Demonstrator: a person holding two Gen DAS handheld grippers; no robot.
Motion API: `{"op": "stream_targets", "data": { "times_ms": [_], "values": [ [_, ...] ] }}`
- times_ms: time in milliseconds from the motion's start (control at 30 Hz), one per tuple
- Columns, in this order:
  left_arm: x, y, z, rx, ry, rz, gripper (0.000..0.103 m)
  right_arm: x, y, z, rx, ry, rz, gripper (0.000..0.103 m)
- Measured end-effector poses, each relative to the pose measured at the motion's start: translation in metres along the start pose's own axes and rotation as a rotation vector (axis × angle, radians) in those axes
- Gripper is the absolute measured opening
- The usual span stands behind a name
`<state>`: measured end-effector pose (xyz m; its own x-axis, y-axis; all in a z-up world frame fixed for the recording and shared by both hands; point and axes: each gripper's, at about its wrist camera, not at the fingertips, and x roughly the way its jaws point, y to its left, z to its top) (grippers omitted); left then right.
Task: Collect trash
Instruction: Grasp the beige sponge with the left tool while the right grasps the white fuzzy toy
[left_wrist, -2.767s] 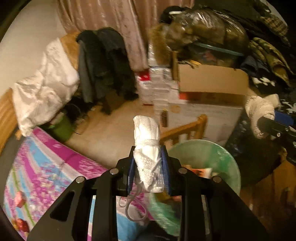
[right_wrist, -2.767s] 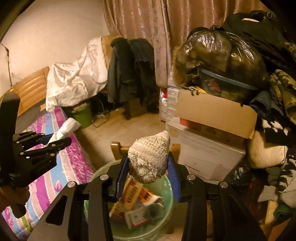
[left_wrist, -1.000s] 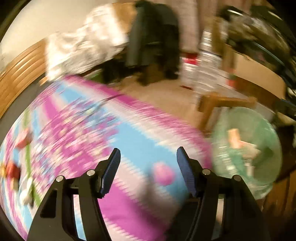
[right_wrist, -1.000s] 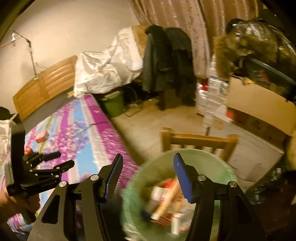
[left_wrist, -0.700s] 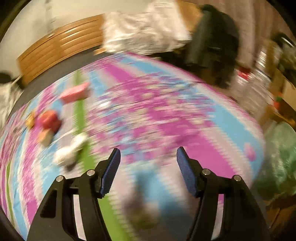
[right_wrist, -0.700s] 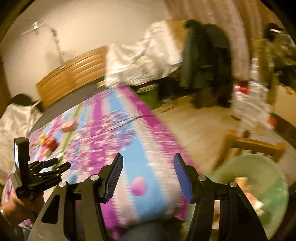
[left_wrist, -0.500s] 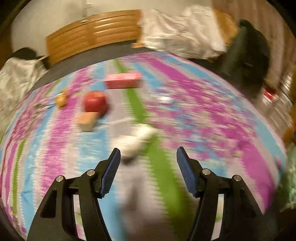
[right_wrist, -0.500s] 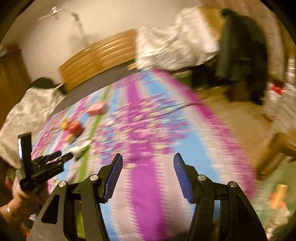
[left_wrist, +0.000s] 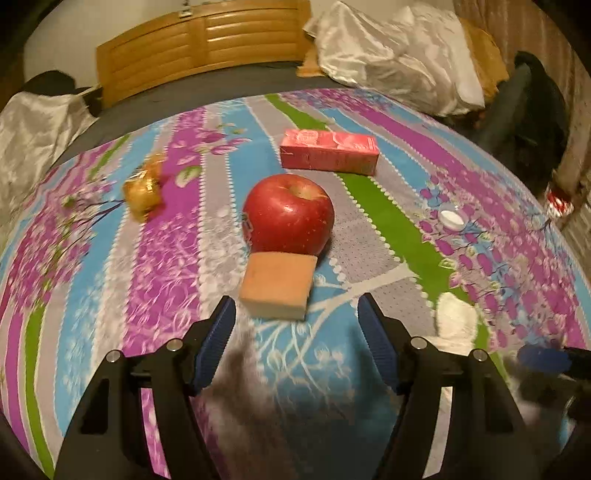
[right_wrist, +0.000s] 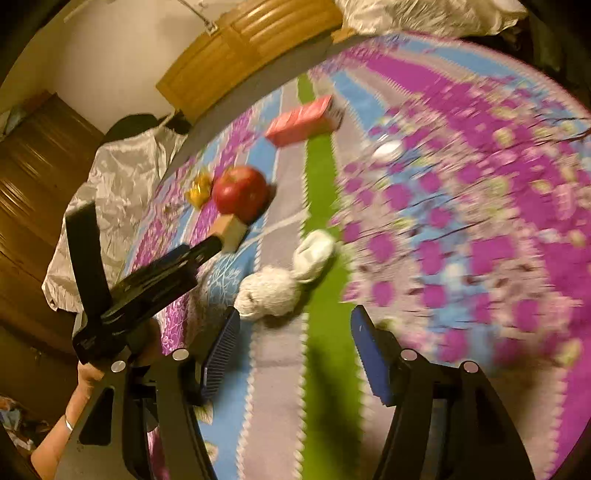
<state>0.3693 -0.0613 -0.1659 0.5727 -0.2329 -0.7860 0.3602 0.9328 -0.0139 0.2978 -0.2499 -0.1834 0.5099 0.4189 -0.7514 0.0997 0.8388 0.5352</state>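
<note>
A home bedroom is showing here: a striped floral bedspread (left_wrist: 147, 258) is covering a bed with a wooden headboard (left_wrist: 199, 40) and pillows (left_wrist: 388, 55).

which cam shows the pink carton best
The left wrist view: the pink carton lies sharp and whole on the bedspread, beyond the apple. The right wrist view shows it too, but smaller and motion-blurred, so its print cannot be made out.
</note>
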Motion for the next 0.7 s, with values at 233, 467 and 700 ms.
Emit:
{"op": "stream_targets", "data": {
  "times_ms": [233, 467, 700],
  "values": [
    [0.03, 0.015, 0.006, 0.029, 0.025, -0.008, 0.057, 0.032, 0.004, 0.004, -0.008, 0.023, 0.001, 0.058],
    [0.044, 0.037, -0.001, 0.0, 0.027, -0.037, 0.036, 0.052, 0.021, -0.001, -0.078, 0.028, 0.019, 0.034],
    [0.046, 0.037, -0.006, -0.001, -0.004, -0.034, 0.034, 0.05, 0.024, 0.007, -0.106, 0.04, -0.003, 0.03]
  ]
}}
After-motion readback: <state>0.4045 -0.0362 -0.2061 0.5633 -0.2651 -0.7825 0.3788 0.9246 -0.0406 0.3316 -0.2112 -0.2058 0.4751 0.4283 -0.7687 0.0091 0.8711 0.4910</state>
